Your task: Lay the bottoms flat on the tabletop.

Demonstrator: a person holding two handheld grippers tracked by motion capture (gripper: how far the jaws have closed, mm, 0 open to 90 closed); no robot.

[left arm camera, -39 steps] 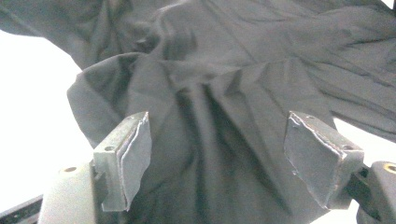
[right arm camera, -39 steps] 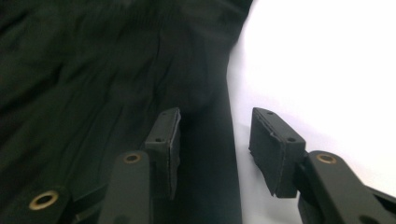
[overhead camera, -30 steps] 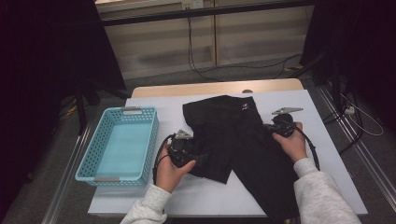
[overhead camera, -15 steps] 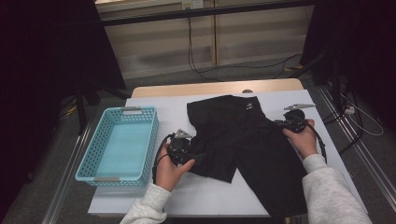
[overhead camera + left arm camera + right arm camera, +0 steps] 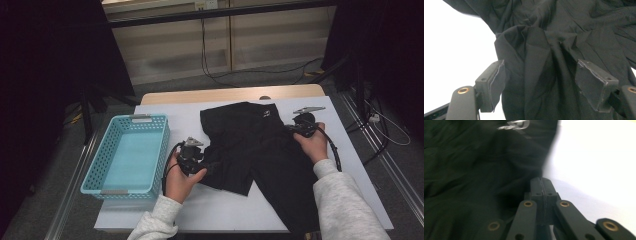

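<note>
Black garment (image 5: 260, 150) spread on white table (image 5: 225, 210), right of blue basket (image 5: 127, 152). Left gripper (image 5: 540, 85) released, jaws wide, fabric bunched between them. Right gripper (image 5: 541, 185) clenched at garment's right edge, cloth possibly pinched; cannot tell

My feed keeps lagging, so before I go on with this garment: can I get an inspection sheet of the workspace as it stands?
Surface: white table, wooden strip along the far edge.
Job's things: black garment spread out, creased, near end hanging over the near edge; small white logo near the far edge.
Clutter: blue basket at left, empty.
Grippers: left hand-held gripper open, fabric bunched between the jaws, pads not pressing; right hand-held gripper shut at the garment's right edge, a pinch of fabric not certain.
Cables: one trailing from each gripper; more on the floor beyond the table.
Surroundings: dark room, pale wall panels behind.
</note>
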